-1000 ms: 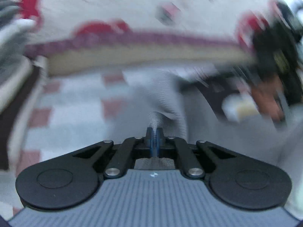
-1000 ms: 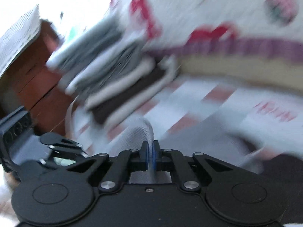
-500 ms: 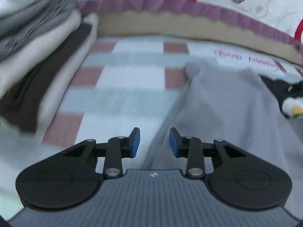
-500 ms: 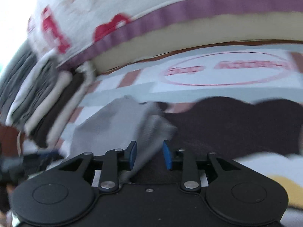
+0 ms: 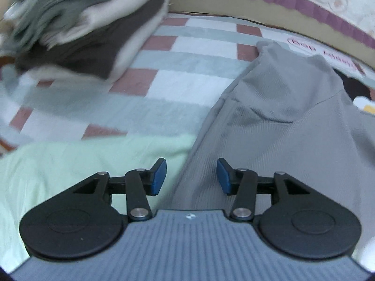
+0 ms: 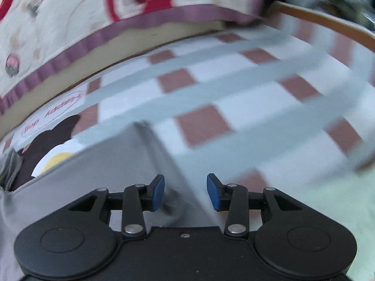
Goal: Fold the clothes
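A grey ribbed garment [image 5: 281, 121] lies spread on the checked bed cover [image 5: 182, 79]. My left gripper [image 5: 191, 176] hovers over its left edge, jaws opening, the blue pads clear of the cloth. In the right wrist view the same grey garment [image 6: 112, 164] fills the lower left, one corner pointing up the bed. My right gripper [image 6: 185, 193] hangs above its right edge, jaws opening too, and nothing is pinched between the pads.
A stack of folded clothes [image 5: 82, 28] sits at the upper left. A pale green cloth [image 5: 70, 164] lies beside the grey garment. A patterned quilt with a purple border [image 6: 93, 37] runs along the back. A dark garment with a white and yellow print [image 6: 46, 145] lies under the grey one.
Both grippers were shut on grey cloth and have let go, and their jaws now stand apart. The right view has swung from the folded stack over to the garment's right side.
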The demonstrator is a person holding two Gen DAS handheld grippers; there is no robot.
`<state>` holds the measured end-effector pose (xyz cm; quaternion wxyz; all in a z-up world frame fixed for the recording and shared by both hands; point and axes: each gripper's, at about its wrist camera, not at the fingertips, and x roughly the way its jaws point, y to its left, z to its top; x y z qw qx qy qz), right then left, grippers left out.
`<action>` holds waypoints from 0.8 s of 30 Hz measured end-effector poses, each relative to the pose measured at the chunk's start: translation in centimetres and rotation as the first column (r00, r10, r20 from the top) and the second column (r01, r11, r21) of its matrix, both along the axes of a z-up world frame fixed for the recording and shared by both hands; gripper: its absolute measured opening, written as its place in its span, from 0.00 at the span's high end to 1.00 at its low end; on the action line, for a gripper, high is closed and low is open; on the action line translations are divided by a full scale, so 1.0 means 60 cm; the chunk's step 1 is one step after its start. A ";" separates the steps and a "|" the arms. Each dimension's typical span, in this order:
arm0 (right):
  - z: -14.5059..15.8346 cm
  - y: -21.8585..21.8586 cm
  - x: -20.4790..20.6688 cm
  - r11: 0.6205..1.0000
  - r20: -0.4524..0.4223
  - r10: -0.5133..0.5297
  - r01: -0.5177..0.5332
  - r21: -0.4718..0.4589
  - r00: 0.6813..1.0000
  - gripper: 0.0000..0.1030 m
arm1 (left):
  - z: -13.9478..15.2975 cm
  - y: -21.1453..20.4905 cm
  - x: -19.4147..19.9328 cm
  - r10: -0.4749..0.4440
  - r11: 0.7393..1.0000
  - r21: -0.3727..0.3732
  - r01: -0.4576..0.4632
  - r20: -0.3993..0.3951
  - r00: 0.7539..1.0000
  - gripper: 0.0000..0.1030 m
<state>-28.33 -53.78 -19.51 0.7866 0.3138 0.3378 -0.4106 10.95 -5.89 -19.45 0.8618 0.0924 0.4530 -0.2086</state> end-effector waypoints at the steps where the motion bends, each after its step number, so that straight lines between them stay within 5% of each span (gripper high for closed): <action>1: 0.002 0.008 -0.020 1.000 0.018 0.011 -0.011 0.007 1.000 0.55 | 0.003 0.009 -0.006 0.020 1.000 -0.021 -0.020 -0.011 1.000 0.55; 5: -0.001 0.040 -0.072 0.996 0.073 0.090 -0.091 0.013 0.993 0.54 | 0.004 0.040 -0.023 0.079 0.992 -0.088 -0.086 -0.075 0.994 0.54; 11: 0.002 0.040 -0.012 0.967 0.094 0.246 -0.239 -0.084 0.965 0.54 | 0.000 0.053 -0.048 0.118 0.987 -0.092 -0.130 -0.120 0.986 0.54; 13: 0.014 0.021 0.031 0.949 0.104 0.307 -0.297 -0.103 0.946 0.46 | 0.001 0.049 -0.052 0.113 0.989 -0.084 -0.122 -0.106 0.988 0.54; 17: -0.002 -0.039 0.135 0.895 0.004 0.445 -0.445 -0.033 0.895 0.41 | 0.000 0.042 -0.054 0.102 0.992 -0.065 -0.107 -0.082 0.991 0.53; 22: -0.042 -0.094 0.214 0.882 -0.134 0.459 -0.468 -0.052 0.878 0.35 | -0.002 0.049 -0.053 0.111 0.990 -0.081 -0.117 -0.077 0.991 0.53; 24: -0.057 -0.101 0.223 0.885 -0.121 0.455 -0.463 -0.051 0.882 0.29 | -0.003 0.053 -0.051 0.118 0.988 -0.094 -0.125 -0.076 0.990 0.53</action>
